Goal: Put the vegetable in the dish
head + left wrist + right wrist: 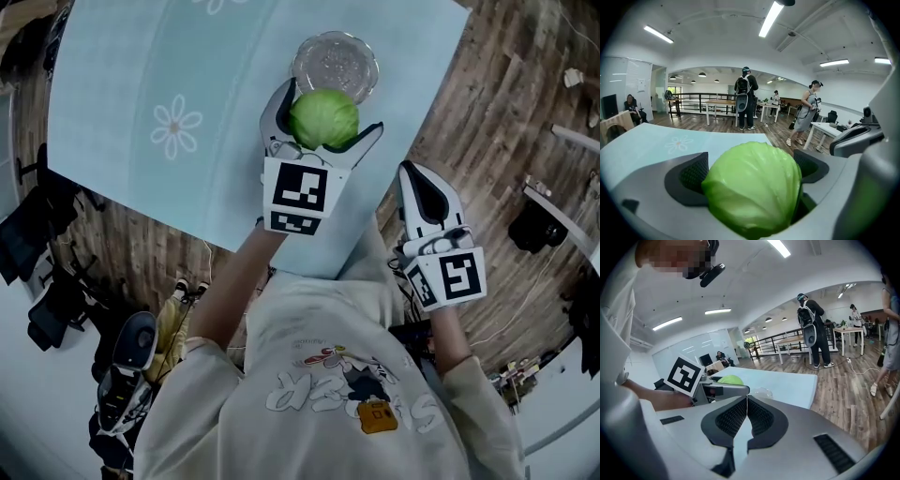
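A round green cabbage [323,118] sits between the jaws of my left gripper [322,117], which is shut on it and held above the pale blue table [187,122]. In the left gripper view the cabbage [752,187] fills the gap between the two black pads. Just beyond it on the table stands a clear glass dish [336,62], partly hidden by the cabbage. My right gripper [424,184] hangs off the table's right edge, shut with nothing in it; its pads meet in the right gripper view [747,409], where the cabbage [730,379] and dish [761,392] show ahead.
The table cloth carries a white flower print [175,126]. Wooden floor [506,103] lies to the right. Several people [746,97] stand by desks far across the room. Equipment [127,370] lies on the floor at lower left.
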{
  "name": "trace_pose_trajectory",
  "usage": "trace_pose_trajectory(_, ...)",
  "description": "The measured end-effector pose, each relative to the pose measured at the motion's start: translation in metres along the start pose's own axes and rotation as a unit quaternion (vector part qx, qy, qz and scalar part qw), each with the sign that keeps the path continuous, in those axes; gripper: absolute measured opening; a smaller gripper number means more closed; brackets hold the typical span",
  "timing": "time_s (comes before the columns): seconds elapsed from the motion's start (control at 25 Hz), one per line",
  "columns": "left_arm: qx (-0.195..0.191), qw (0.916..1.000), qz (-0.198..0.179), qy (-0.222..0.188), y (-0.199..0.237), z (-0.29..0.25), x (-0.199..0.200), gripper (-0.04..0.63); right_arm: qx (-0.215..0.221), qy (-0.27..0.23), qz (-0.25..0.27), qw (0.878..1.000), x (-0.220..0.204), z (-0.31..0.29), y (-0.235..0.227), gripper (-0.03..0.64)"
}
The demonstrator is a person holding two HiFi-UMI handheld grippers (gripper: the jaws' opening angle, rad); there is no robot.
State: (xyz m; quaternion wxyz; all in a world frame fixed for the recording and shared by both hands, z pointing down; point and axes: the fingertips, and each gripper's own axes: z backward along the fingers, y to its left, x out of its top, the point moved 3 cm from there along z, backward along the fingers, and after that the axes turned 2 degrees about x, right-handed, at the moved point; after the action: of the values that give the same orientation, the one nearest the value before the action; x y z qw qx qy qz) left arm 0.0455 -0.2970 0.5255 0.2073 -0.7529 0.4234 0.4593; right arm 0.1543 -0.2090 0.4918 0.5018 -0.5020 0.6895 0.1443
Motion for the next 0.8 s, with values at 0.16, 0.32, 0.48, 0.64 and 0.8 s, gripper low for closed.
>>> trace_pose_trajectory(0.16, 0.007, 1.0, -0.004, 0.0, 0.013, -0.021, -0.003, 0.568, -0.002, 0.009, -0.002, 1.0, -0.007, -0.009, -0.011, 0.023)
trace_pose_trajectory(0.32, 0.004, 0.9999, -0.013, -0.001, 0.016, -0.037, -0.007, 0.569, -0.003, 0.015, 0.003, 1.0, -0.013, -0.01, -0.015, 0.023)
trace_pose_trajectory(0.48, -0.001, 0.9998, -0.018, 0.01, 0.019, -0.057, -0.014, 0.569, 0.0, 0.023, 0.0, 1.0, -0.017, -0.017, -0.022, 0.023)
trace_pose_trajectory(0.64, -0.004, 0.9996, -0.023, 0.017, 0.022, -0.072, -0.024, 0.568, 0.003, 0.031, -0.017, 0.999, -0.025, -0.017, -0.025, 0.023)
trace_pose_trajectory(0.8, 0.001, 0.9994, -0.022, 0.027, 0.026, -0.083, -0.034, 0.569, 0.001, 0.037, -0.026, 0.999, -0.032, -0.015, -0.024, 0.023)
